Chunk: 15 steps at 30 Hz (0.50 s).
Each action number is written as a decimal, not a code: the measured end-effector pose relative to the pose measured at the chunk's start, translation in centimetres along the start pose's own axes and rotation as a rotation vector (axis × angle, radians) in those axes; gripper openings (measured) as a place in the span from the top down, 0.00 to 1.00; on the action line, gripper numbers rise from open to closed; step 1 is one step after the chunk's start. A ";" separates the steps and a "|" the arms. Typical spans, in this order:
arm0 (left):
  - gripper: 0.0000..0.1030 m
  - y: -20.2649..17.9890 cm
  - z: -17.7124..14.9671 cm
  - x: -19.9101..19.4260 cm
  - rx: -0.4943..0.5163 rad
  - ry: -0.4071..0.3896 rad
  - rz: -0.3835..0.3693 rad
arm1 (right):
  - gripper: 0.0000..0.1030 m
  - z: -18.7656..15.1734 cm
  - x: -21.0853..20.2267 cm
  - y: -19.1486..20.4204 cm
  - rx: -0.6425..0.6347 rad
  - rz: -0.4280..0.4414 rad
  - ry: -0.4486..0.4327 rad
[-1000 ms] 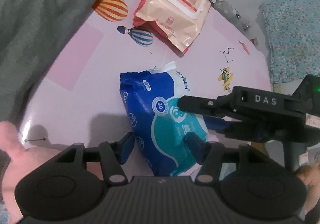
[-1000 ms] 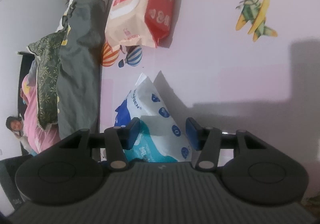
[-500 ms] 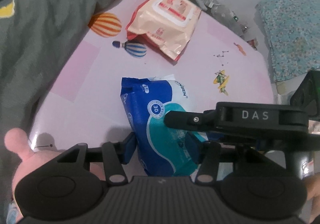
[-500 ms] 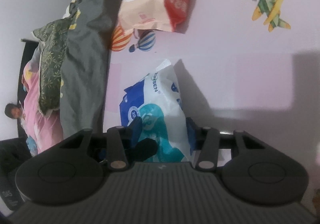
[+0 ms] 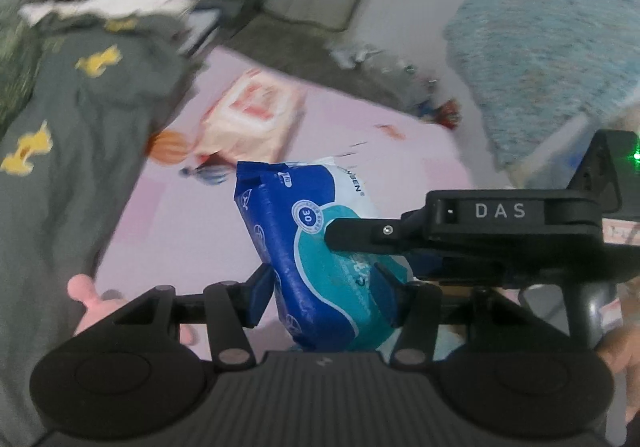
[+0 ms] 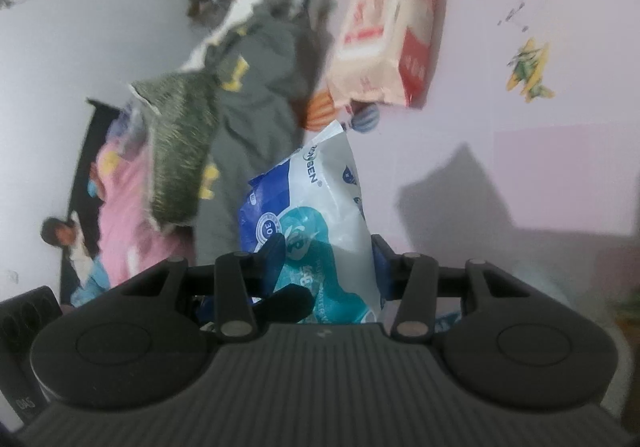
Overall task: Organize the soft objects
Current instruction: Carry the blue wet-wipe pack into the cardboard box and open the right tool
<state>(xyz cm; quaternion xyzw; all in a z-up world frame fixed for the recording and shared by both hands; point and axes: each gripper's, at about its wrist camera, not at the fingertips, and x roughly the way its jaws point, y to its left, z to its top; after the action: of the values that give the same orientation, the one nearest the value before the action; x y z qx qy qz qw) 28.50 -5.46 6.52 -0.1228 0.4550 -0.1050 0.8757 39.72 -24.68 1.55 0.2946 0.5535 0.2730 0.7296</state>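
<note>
You are working over a pink mat (image 5: pixel 168 231) printed with balloons and planes, where a grey garment (image 5: pixel 60 167) is lying along its left side and a peach wipes pack (image 5: pixel 252 115) is resting at the far end. You are holding the blue-and-teal wipes pack (image 5: pixel 320 255) clear of the mat, nearly upright, with both tools. Your left gripper (image 5: pixel 326 293) is clamping its fingers on the pack's near end, while your right gripper (image 6: pixel 332 263) is pinching its other side, fingers pressing into the wrapper.
</note>
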 end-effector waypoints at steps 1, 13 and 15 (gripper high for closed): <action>0.48 -1.3 -0.3 -0.8 0.026 -0.010 -0.016 | 0.57 -0.4 -1.5 0.0 0.001 0.005 -0.020; 0.47 -17.8 -6.4 0.7 0.333 0.104 -0.216 | 0.57 -10.6 -21.0 -10.0 0.181 -0.063 -0.272; 0.47 -20.1 -7.9 2.4 0.366 0.153 -0.226 | 0.57 -12.2 -22.4 -13.1 0.243 -0.070 -0.284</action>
<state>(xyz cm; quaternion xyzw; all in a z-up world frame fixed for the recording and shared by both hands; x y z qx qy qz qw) 21.89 -26.16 6.50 -0.0038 0.4769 -0.2922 0.8289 23.51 -48.22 3.89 0.3967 0.4836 0.1344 0.7686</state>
